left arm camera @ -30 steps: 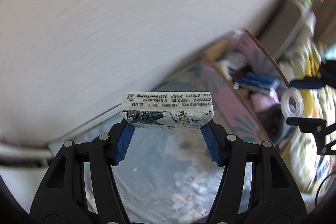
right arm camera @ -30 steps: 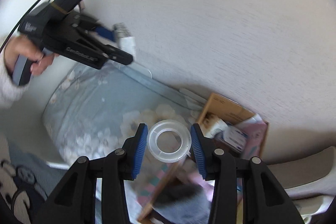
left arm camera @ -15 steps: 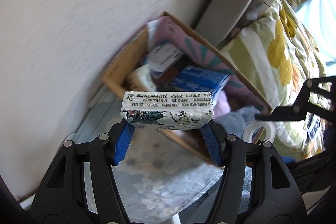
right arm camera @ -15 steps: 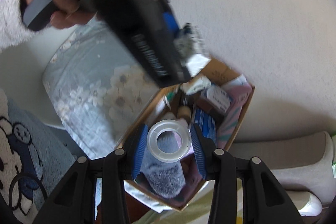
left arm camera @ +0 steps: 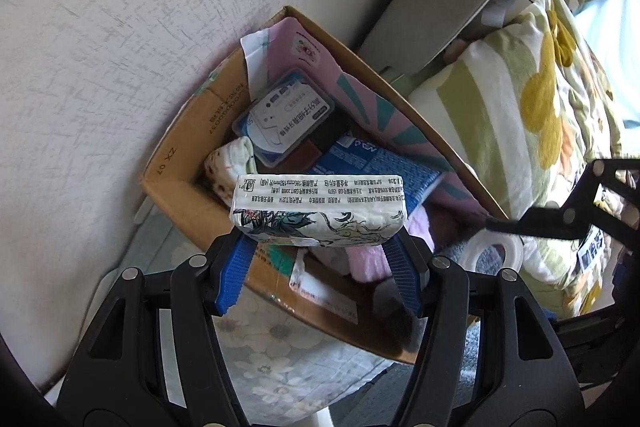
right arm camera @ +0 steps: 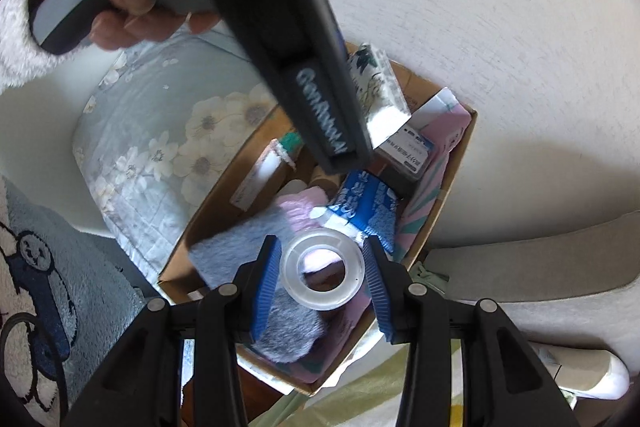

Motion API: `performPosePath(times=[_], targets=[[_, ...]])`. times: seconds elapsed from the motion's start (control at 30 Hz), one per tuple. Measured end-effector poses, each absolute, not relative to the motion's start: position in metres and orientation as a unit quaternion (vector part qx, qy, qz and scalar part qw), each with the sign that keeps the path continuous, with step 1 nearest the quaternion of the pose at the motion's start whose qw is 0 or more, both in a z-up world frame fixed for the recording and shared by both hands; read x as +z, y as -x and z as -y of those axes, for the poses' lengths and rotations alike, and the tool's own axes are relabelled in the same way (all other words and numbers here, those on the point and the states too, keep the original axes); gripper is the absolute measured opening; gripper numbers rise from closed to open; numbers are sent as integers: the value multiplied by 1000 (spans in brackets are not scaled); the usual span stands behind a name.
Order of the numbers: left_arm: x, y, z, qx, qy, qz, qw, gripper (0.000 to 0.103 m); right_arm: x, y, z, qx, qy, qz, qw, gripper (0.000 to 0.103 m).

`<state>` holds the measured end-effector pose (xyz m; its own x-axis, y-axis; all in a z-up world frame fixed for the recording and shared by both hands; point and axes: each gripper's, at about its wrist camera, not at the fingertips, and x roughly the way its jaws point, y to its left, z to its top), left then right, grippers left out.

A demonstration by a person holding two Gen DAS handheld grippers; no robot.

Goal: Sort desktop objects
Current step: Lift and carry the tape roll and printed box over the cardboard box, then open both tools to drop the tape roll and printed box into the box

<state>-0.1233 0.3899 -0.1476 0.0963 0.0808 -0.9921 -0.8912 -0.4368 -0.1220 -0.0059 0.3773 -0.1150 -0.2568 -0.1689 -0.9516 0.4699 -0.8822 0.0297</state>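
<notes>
Your left gripper [left arm camera: 320,255] holds a tissue pack [left arm camera: 318,211] by its two short ends; the blue pads press on it. The pack is flat and white, with a dark ink-style drawing on the side that faces you and small printed text on top, too small to read. It hangs above the near rim of the cardboard box [left arm camera: 172,163].

Your right gripper [right arm camera: 320,281] is closed on a clear tape roll [right arm camera: 324,269], a translucent ring with an open centre, over the near part of the same box, just above a grey-blue fluffy cloth [right arm camera: 248,243].

The box stands against the white wall [left arm camera: 100,27], on a table cover with pale flowers [right arm camera: 160,131]. It is nearly full: a blue packet [left arm camera: 380,167], a pink cloth [left arm camera: 364,259] and a clear plastic case [left arm camera: 282,117] with a blue and white label lie inside. To the right, a bed cover with yellow flowers [left arm camera: 532,107] is close to the box side.

On the box flap you can read "ZX 07". The left gripper body in the right wrist view carries white letters, but I cannot read them surely.
</notes>
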Motion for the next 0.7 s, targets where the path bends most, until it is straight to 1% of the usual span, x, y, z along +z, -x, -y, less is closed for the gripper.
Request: performPosePath(times=[0.4, 0.43, 0.47, 0.5, 0.53, 0.57, 0.6, 0.63, 0.7], targets=[[-166, 136, -387, 588, 622, -341, 388, 60, -132, 30, -385, -780, -577, -116, 215, 39], [-167, 137, -388, 590, 622, -344, 384, 67, -133, 31, -385, -780, -577, -116, 212, 39], [-168, 137, -388, 590, 622, -345, 381, 90, -135, 33, -385, -779, -580, -115, 208, 39], [-168, 138, -387, 590, 625, -342, 380, 103, -137, 34, -385, -778, -582, -113, 207, 41], [-168, 139, -386, 591, 626, -336, 382, 103, -139, 35, -385, -776, -586, -111, 207, 59], [-167, 140, -384, 590, 629, -326, 387, 103, -140, 35, -385, -775, -587, -108, 209, 87], [-167, 140, -383, 589, 630, -321, 392, 103, -140, 34, -385, -778, -582, -104, 212, 98], [-166, 140, -383, 590, 628, -319, 395, 103, -140, 32, -385, -781, -577, -101, 217, 103], [-165, 139, -382, 598, 618, -325, 393, 103, -139, 29, -384, -780, -577, -97, 221, 103]])
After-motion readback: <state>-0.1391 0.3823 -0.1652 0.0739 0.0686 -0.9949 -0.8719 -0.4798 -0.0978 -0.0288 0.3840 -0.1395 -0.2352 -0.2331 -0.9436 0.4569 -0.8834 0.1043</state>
